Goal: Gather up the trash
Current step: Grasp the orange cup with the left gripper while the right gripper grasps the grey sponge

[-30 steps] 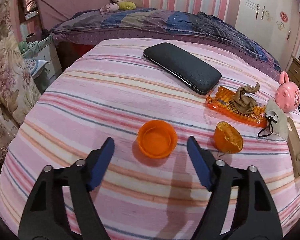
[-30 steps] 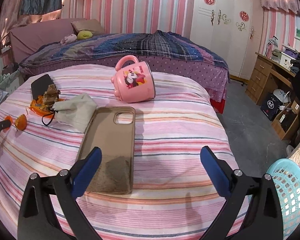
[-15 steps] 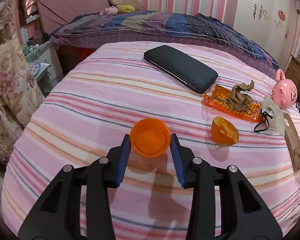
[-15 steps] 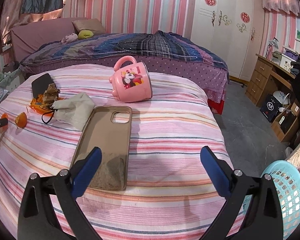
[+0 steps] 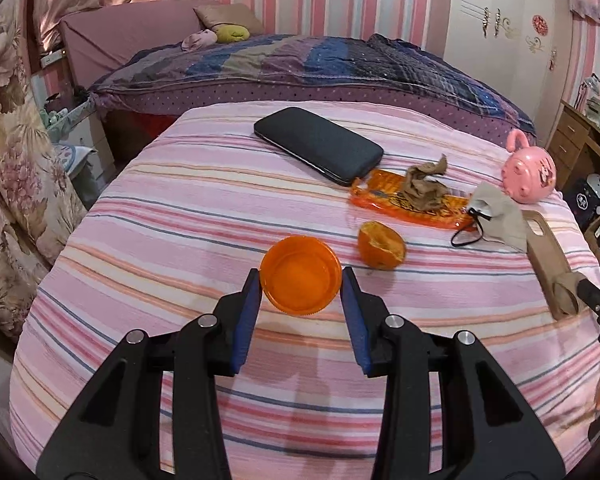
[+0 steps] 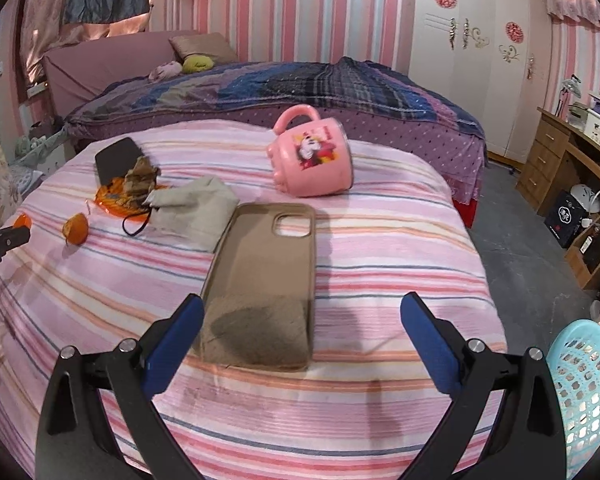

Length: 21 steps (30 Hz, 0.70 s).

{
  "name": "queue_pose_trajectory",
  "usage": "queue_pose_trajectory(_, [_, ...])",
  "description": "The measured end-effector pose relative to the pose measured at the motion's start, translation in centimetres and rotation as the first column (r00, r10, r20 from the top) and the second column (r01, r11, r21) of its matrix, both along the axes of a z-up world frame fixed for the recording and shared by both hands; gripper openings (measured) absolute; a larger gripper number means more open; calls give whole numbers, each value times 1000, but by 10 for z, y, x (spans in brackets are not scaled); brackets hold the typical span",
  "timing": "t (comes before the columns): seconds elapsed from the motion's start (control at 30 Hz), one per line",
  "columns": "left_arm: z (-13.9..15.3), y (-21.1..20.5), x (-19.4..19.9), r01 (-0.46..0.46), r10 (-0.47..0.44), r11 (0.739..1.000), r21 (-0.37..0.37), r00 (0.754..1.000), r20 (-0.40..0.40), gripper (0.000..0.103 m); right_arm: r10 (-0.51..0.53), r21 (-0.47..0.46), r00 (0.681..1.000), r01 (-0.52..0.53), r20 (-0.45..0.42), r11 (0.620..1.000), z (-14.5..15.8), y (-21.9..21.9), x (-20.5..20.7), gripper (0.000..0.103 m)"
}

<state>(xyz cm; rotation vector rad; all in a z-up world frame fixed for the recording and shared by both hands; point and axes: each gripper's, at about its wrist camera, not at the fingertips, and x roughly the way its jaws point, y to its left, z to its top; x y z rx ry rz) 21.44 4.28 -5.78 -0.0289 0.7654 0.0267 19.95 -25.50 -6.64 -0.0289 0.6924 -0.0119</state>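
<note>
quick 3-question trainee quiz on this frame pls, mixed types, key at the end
1. True or false: the left gripper is shut on the orange cap.
2. The pink mug on the striped bedspread is: A) upright, B) lying on its side, C) upside down on its rim.
3. Fill in: the right gripper is open above the near end of the ____.

Key
1. True: both blue pads press its sides, and its shadow on the spread suggests it is raised.
2. B: the handle sticks up and the printed side faces the camera.
3. Phone case, tan, lying inside up; nothing is between the fingers.
</note>
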Motion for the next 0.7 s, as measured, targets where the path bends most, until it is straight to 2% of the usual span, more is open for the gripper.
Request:
queue_pose_trajectory(0.13, [4, -7, -9, 15, -15, 1000, 25, 1000, 14, 39, 37, 23, 999, -37, -24, 999, -4, 6, 1, 96])
queue_pose_trajectory(0.23, [7, -10, -15, 24, -25, 999, 39, 999, 27, 39, 57, 3, 997, -57, -43, 998, -9, 14, 3, 95])
queue_pose_trajectory(0.37, [10, -14, -21, 29, -32, 998, 56, 999, 37, 39, 73, -10, 995, -74, -62, 997, -12, 20, 5, 77])
queue_pose_trajectory(0.47, [12, -18, -23, 34, -36, 998, 58, 998, 44, 39, 93, 30, 993, -91, -71, 995, -12, 17, 5, 56])
queue_pose_trajectory(0.5, [13, -19, -23, 35, -38, 998, 56, 998, 47, 39, 96, 37, 993, -93, -71, 995, -13, 15, 5, 53])
queue_pose_trajectory(0.7, [18, -33, -24, 48, -51, 998, 47, 997, 63, 39, 97, 11, 995, -97, -16, 995, -1, 14, -6, 53])
